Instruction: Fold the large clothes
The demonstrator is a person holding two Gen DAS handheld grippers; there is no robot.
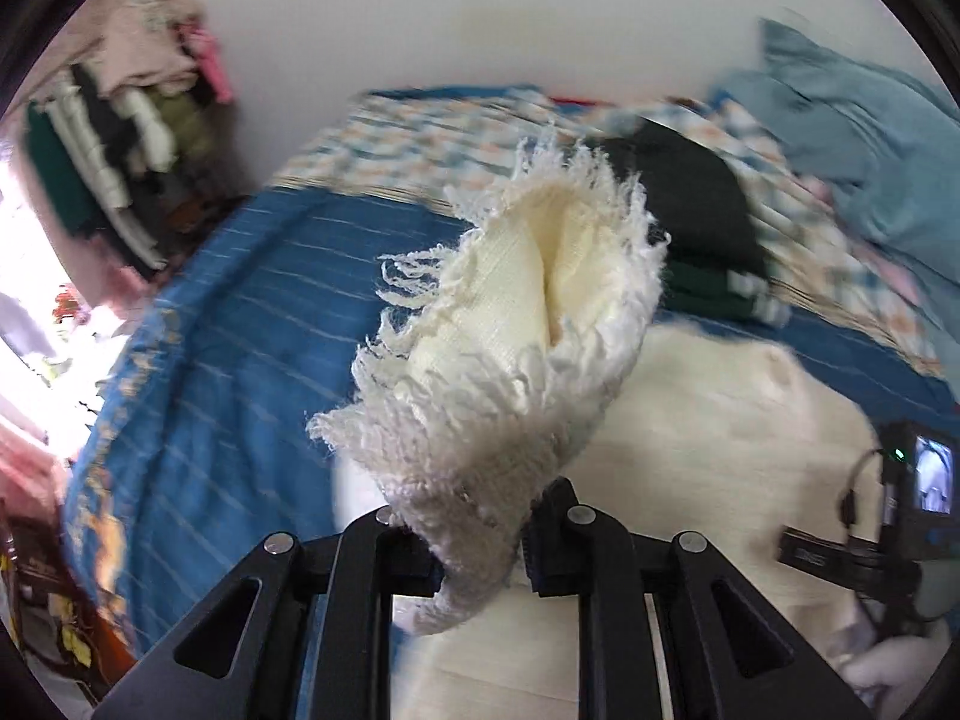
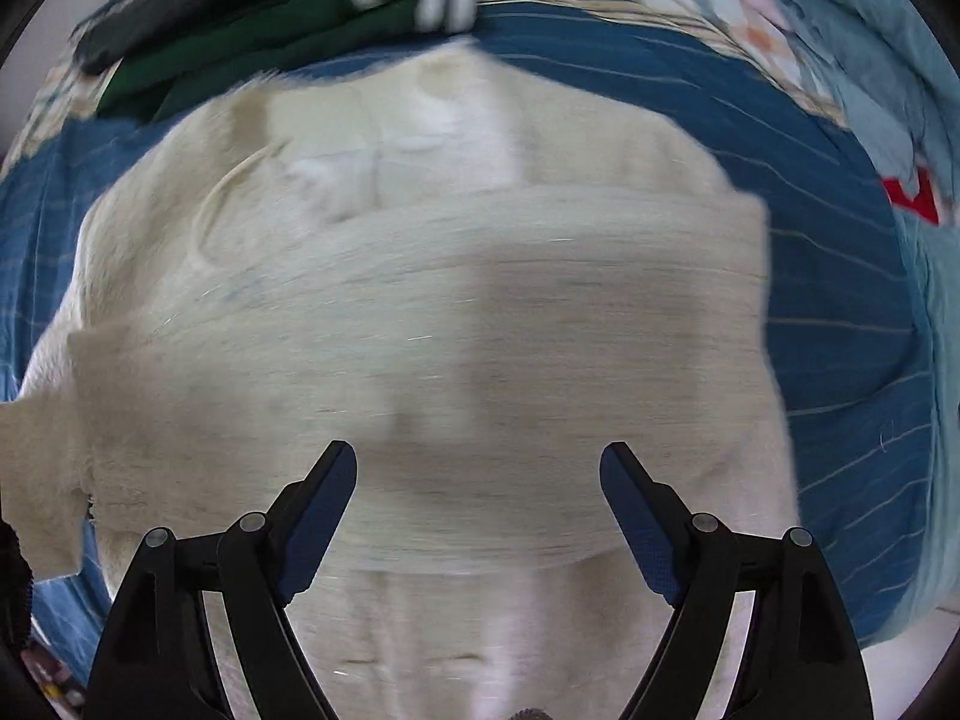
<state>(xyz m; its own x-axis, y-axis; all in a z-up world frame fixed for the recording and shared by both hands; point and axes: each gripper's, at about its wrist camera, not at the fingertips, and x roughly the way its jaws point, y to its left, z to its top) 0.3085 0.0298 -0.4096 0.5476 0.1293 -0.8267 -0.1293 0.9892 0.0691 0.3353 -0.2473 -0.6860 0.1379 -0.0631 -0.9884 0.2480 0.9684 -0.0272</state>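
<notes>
Left hand-held gripper (image 1: 480, 546) tight on fringed cream garment (image 1: 516, 324) over blue bedspread (image 1: 240, 324)

One cream garment (image 2: 456, 300), one blue bedspread (image 2: 840, 312), one dark folded pile (image 2: 252, 18), two grippers.

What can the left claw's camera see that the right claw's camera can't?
Only the left wrist view shows the left claw pinching the cream garment's fringed edge, a pile of clothes against the wall, and the other handheld claw's camera.

Only the right wrist view shows the right claw open above the folded cream garment, and a red patch.

Both show the cream garment, the blue striped bedspread and the dark green folded clothes.
</notes>
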